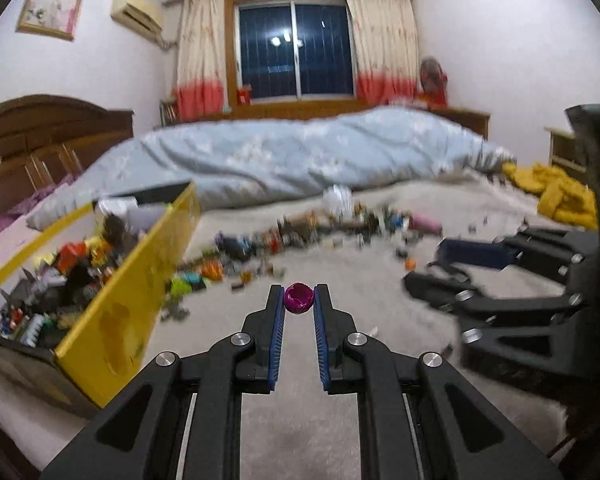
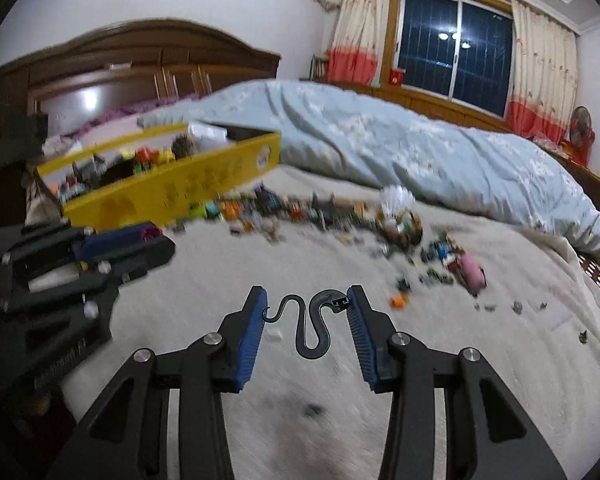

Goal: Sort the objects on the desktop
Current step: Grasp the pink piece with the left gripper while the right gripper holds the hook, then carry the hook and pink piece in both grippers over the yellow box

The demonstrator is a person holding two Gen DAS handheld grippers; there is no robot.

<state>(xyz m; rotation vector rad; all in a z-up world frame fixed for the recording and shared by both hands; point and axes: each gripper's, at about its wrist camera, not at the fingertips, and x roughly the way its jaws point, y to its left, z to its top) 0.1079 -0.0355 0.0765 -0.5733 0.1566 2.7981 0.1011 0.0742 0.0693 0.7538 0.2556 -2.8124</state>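
Left jaws pinching magenta bead, right jaws holding black snake, no legible writing

Yellow open-top cardboard box sits on the beige fleece bed cover, far left, filled with small mixed toys. Loose strip of small toy pieces runs from the box's right side across the cover. Rumpled light-blue quilt lies behind both. Left gripper is left of right gripper. Small magenta ball sits between left's pads; thin black snake-shaped piece spans right's pads.
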